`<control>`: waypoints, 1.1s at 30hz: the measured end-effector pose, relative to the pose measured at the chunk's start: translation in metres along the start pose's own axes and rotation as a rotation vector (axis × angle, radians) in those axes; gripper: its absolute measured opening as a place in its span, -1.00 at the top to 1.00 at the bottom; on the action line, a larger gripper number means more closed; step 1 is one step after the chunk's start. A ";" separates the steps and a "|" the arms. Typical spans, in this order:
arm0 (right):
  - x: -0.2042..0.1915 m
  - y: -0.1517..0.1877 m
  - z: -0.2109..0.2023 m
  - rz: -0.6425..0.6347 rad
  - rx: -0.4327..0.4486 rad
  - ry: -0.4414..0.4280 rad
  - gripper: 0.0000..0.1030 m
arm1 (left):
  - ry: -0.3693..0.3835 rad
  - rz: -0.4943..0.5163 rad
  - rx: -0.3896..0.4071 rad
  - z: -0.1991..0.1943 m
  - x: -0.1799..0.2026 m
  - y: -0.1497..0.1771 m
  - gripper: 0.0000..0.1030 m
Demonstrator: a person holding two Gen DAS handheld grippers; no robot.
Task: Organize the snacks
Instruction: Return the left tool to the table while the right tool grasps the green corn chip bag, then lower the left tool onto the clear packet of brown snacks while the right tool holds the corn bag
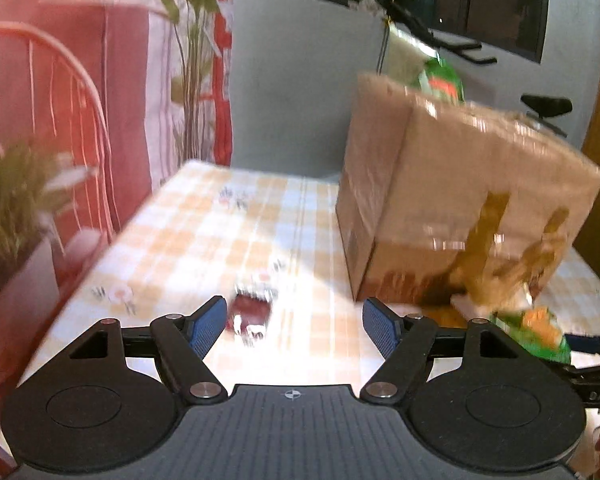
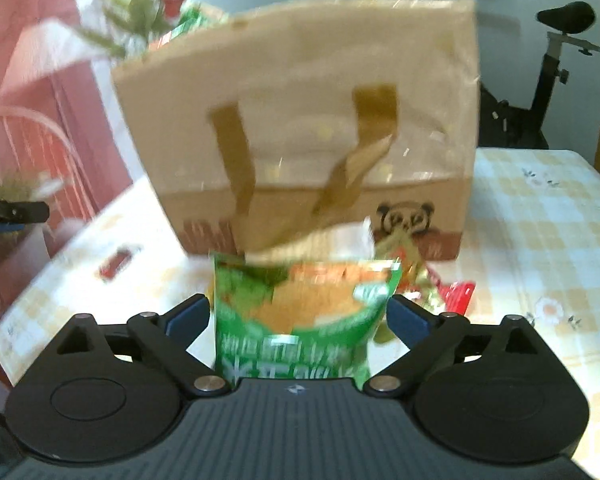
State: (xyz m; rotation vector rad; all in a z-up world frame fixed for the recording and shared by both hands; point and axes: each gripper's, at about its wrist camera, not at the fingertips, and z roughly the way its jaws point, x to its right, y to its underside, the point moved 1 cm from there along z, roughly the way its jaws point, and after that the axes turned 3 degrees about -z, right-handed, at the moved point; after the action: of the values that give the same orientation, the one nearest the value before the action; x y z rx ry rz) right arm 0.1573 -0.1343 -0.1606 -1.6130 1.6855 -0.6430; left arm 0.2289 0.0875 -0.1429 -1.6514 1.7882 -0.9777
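Observation:
A tan bag with brown handles stands on the checked tablecloth. A green snack packet pokes out of its top. My right gripper is open, with a green snack packet lying between its fingers in front of the bag; I cannot tell whether the pads touch it. That packet also shows in the left wrist view. My left gripper is open and empty above the table. A small red snack packet lies just ahead of its left finger; it shows in the right view too.
More snack packets, red and gold, lie at the bag's base on the right. A potted plant and a red chair stand at the table's left edge. An exercise bike stands behind the table.

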 end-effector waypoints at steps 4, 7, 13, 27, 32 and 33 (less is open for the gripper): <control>-0.003 0.013 0.010 -0.026 -0.044 0.014 -0.90 | 0.005 -0.015 -0.043 0.009 0.001 0.018 -0.51; 0.000 0.018 0.009 -0.021 -0.025 -0.002 -0.75 | 0.015 -0.029 -0.092 0.017 0.006 0.035 -0.51; 0.011 0.022 -0.003 -0.015 0.036 0.041 -0.53 | 0.018 -0.063 -0.158 0.030 0.020 0.061 -0.51; 0.025 0.029 -0.010 0.031 0.052 0.058 -0.53 | 0.005 -0.305 -0.263 0.037 0.009 0.068 -0.51; 0.026 0.029 -0.010 0.031 0.052 0.057 -0.53 | -0.014 -0.278 -0.232 0.052 0.017 0.062 -0.51; 0.026 0.029 -0.010 0.031 0.052 0.057 -0.53 | -0.017 -0.263 -0.227 0.056 0.020 0.061 -0.51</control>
State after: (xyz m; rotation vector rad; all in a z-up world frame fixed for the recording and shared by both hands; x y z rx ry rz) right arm 0.1320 -0.1579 -0.1803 -1.5427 1.7169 -0.7177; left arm 0.2318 0.0587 -0.2228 -2.0710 1.7539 -0.8909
